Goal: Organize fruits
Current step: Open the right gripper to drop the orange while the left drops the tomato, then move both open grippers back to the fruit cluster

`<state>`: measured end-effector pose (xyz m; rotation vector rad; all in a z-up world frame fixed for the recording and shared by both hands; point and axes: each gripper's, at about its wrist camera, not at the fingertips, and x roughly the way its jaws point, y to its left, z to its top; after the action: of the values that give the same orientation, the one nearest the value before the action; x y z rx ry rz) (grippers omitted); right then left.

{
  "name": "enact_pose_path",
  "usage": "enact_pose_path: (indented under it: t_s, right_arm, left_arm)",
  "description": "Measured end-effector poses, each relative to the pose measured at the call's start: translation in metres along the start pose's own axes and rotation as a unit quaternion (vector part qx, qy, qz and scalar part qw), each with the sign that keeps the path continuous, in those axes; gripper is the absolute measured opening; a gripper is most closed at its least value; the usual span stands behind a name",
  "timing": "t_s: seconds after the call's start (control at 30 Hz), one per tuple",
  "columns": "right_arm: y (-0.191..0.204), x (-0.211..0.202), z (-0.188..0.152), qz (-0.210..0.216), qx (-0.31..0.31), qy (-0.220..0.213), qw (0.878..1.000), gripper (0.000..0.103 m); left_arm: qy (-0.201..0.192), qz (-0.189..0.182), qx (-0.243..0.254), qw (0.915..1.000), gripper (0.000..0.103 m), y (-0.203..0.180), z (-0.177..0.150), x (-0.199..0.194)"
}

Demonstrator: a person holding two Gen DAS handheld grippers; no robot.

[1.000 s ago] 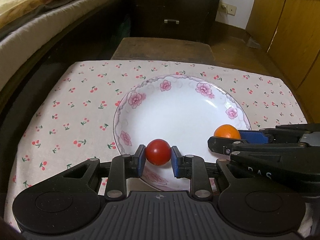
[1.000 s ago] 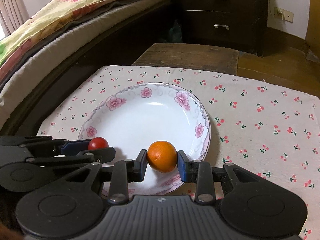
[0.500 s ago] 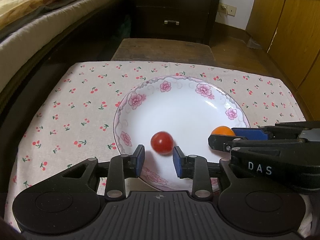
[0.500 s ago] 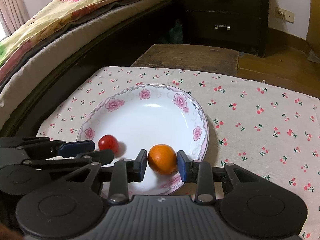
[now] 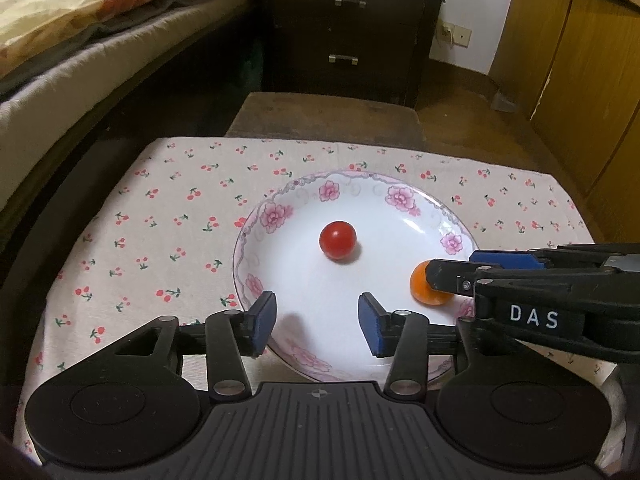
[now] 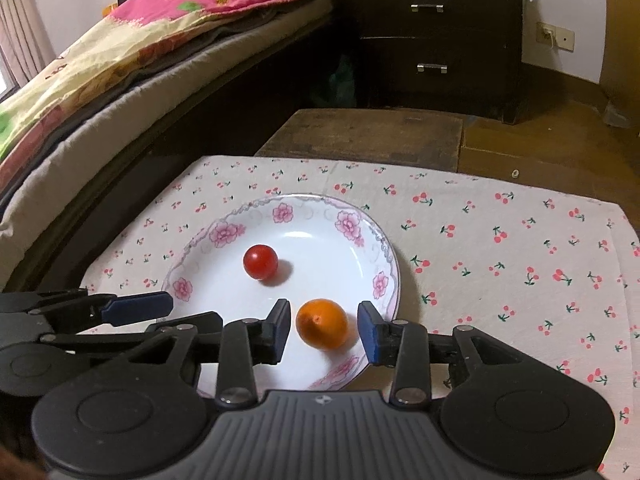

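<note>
A white plate with pink flowers (image 5: pixel 400 200) (image 6: pixel 384 248) lies on a cherry-print cloth. A small red tomato (image 5: pixel 337 240) (image 6: pixel 260 261) rests free near the plate's middle. A small orange (image 6: pixel 322 324) (image 5: pixel 424 286) lies in the plate near its right rim. My left gripper (image 5: pixel 316 322) is open and empty over the plate's near rim, the tomato well ahead of it. My right gripper (image 6: pixel 324 330) is open, its pads standing apart on either side of the orange. In the left wrist view its finger hides part of the orange.
The cherry-print cloth (image 5: pixel 168 216) (image 6: pixel 520 248) covers a low table. A wooden bench (image 5: pixel 324 114) stands behind it, a dark drawer chest (image 5: pixel 348 28) further back. A bed with a floral quilt (image 6: pixel 132 56) runs along the left. Wooden cabinets (image 5: pixel 580 60) stand at the right.
Both grippers have opened and drawn back. The tomato left the left gripper's pads and rolled to the plate's middle. The orange now sits in the plate, free of the right gripper's pads.
</note>
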<state>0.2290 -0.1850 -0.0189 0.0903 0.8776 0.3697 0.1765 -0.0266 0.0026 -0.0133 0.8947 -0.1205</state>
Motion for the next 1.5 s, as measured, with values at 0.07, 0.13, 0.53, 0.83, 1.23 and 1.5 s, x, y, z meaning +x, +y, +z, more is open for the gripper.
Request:
enact_pose_path:
  t_s: [0.07, 0.13, 0.53, 0.83, 1.23, 1.5]
  right_arm:
    - [0.000, -0.004, 0.001, -0.002, 0.000, -0.003, 1.000, 0.040]
    - [0.001, -0.008, 0.001, -0.003, 0.000, -0.005, 1.000, 0.040]
    - [0.008, -0.032, -0.004, -0.006, -0.001, -0.012, 1.000, 0.042]
    - [0.012, -0.046, -0.018, -0.005, 0.004, -0.008, 1.000, 0.043]
    - [0.018, -0.058, -0.044, -0.006, 0.003, 0.008, 1.000, 0.046]
    - [0.018, -0.059, -0.060, -0.013, 0.003, 0.028, 1.000, 0.046]
  left_arm:
    - [-0.003, -0.001, 0.000, 1.0000, 0.057, 0.000, 0.000, -0.004]
    - [-0.006, -0.002, -0.001, 1.0000, 0.058, 0.000, 0.000, -0.007]
    - [-0.011, -0.010, -0.007, 0.9999, 0.065, 0.002, -0.007, -0.027]
    - [-0.007, -0.017, -0.007, 0.9998, 0.067, 0.001, -0.020, -0.040]
    - [-0.005, -0.023, -0.016, 0.9996, 0.068, 0.005, -0.038, -0.056]
    - [0.003, -0.026, -0.019, 0.9995, 0.069, 0.006, -0.051, -0.062]
